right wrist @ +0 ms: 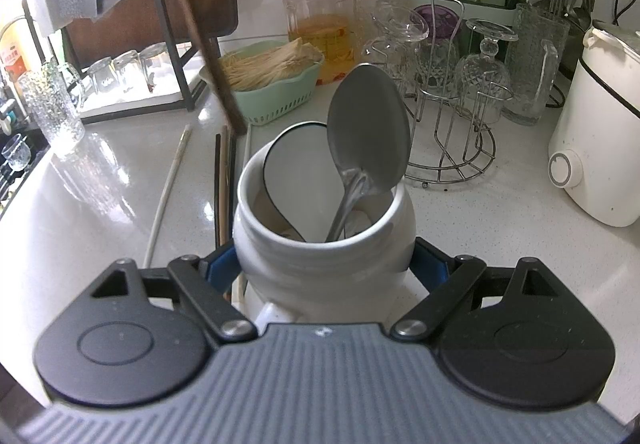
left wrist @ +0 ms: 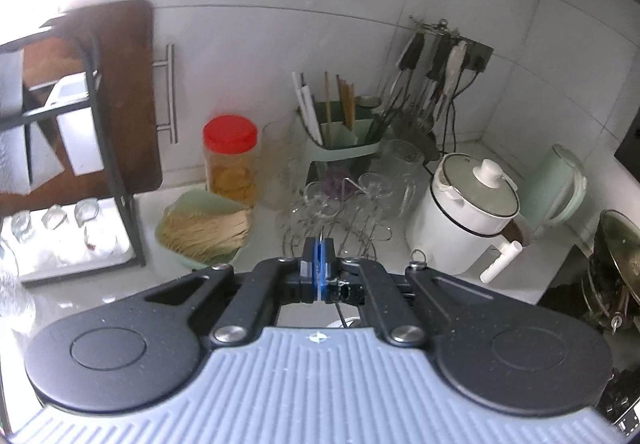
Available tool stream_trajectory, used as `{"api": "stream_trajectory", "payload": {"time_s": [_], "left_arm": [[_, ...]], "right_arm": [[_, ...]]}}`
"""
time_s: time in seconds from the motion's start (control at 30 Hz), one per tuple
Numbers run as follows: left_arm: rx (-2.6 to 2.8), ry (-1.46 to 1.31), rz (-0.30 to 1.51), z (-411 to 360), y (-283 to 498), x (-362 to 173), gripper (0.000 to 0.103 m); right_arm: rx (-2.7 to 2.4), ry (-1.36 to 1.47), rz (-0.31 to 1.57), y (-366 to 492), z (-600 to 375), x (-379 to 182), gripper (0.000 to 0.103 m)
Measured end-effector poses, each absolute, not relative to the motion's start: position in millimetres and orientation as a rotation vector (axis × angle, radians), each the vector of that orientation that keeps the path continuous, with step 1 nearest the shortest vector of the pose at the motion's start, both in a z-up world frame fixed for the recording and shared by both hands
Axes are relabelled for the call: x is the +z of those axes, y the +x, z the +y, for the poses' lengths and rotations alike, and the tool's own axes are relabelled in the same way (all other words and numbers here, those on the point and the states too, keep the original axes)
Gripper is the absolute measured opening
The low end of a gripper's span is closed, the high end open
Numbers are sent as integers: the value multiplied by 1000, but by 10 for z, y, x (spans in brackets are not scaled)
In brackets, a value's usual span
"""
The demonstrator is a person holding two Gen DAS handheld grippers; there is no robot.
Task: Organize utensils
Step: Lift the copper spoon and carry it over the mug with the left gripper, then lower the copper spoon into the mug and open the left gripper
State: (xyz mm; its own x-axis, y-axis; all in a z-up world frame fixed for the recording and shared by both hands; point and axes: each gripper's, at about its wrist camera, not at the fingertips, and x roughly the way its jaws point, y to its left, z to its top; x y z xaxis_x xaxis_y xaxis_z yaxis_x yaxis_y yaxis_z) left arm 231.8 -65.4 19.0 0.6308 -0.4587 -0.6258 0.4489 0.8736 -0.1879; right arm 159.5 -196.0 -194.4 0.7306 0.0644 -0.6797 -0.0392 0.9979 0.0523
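The right gripper (right wrist: 324,268) is closed on the lower body of a white glazed ceramic utensil jar (right wrist: 320,236), one blue pad against each side. The jar stands upright on the speckled white countertop (right wrist: 500,236). Inside it, a large stainless-steel spoon (right wrist: 368,132) stands bowl-up against the right of the rim, and a white spoon-shaped utensil with a dark edge (right wrist: 296,168) leans to its left.

Just left of the jar, several chopsticks lie on the countertop: a white chopstick (right wrist: 168,184) farthest left, then a dark chopstick (right wrist: 218,180) and a pale wooden one close beside it. A brown wooden stick (right wrist: 208,44) hangs at a slant above them, its lower end clear of the countertop; its upper end runs out of the right wrist view.

The left gripper (left wrist: 318,268) is fully closed, blue pads pressed together. A thin dark rod (left wrist: 340,308) shows just below the pads; whether they grip it cannot be determined from the left wrist view.

Beyond the jar stand a mint-green plastic basket of pale sticks (right wrist: 276,84), a wire stand holding inverted clear glasses (right wrist: 452,104), and a clear jar with a red lid (right wrist: 318,24). Against the tiled wall sits a green-and-white utensil caddy (left wrist: 340,140) containing upright chopsticks. A white electric pot with a lid (left wrist: 464,220) stands at the right.
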Motion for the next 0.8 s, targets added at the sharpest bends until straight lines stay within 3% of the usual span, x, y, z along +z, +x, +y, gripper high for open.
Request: {"api": "stream_trajectory", "payload": {"time_s": [0.4,0.8], "left_arm": [[-541,45,805,-896,2469,-293,1],[-588,140,919,-1108,2519,-453,1]], "right_arm": [[57,38,745,1579,-1968,-1948,91],[65,34,745,1585,-1974,-1951,91]]}}
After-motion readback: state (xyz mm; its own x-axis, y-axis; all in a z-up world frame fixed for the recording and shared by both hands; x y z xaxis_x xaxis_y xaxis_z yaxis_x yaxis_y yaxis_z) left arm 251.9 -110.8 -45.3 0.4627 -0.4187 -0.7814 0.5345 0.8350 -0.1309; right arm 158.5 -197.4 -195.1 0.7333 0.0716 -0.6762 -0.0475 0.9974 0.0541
